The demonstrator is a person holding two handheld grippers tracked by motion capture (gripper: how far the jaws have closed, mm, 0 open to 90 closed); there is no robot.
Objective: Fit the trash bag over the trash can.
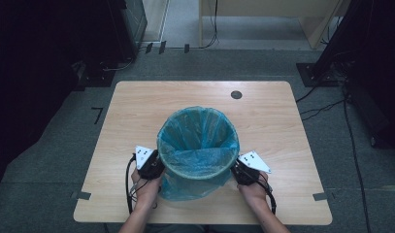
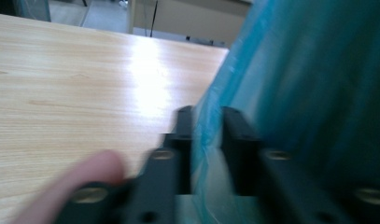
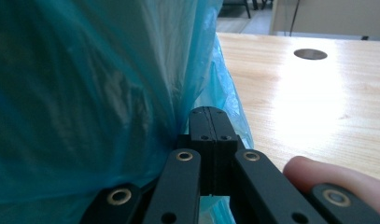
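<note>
- The counter (image 1: 137, 111), pale wood, carries a bin with a blue liner bag (image 1: 198, 145) near its front edge; the high view shows its open mouth.
- The left gripper (image 2: 207, 122), blurred in its own view, seems to have a fold of liner between slightly parted jaws.
- The right gripper (image 3: 210, 122) presses beside the liner, jaws fully together; whether plastic is caught I cannot tell.
</note>
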